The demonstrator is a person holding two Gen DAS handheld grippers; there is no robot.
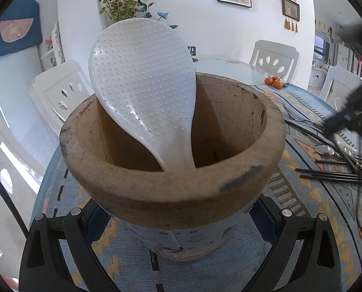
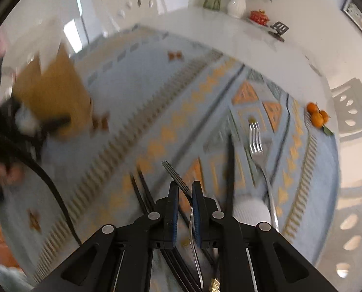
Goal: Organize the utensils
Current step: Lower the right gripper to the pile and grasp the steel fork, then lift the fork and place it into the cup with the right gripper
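Fork (image 2: 178, 180) tines point up and to the left in the right wrist view, away from the camera, while its long axis runs back between the two blue pads toward the lens; the handle curves down below the right gripper (image 2: 184, 189), whose jaws are nearly together and clamped on the fork's neck. It is slim, shiny metal with four narrow tines, held above the patterned blue cloth (image 2: 137, 92) that covers the desk. A second fork (image 2: 255, 138) lies flat on the cloth just to the right, tines pointing away. Black chopsticks (image 2: 230, 170) lie scattered under and beside the jaws, and a ribbed white piece (image 2: 251, 210) sits close on the right. Three small oranges (image 2: 316, 115) rest near the cloth's far right edge. The view is blurred.

In the left wrist view a thick-walled earthen pot (image 1: 171, 192) stands on the cloth, and the left gripper (image 1: 181, 231) has its jaws spread wide to either side of the pot's base; whether they press it I cannot tell. A white dimpled rice paddle (image 1: 142, 82) stands in the pot, blade up, leaning against the back left wall. More chopsticks (image 1: 334, 174) and a metal spoon (image 1: 324, 150) lie to the right.
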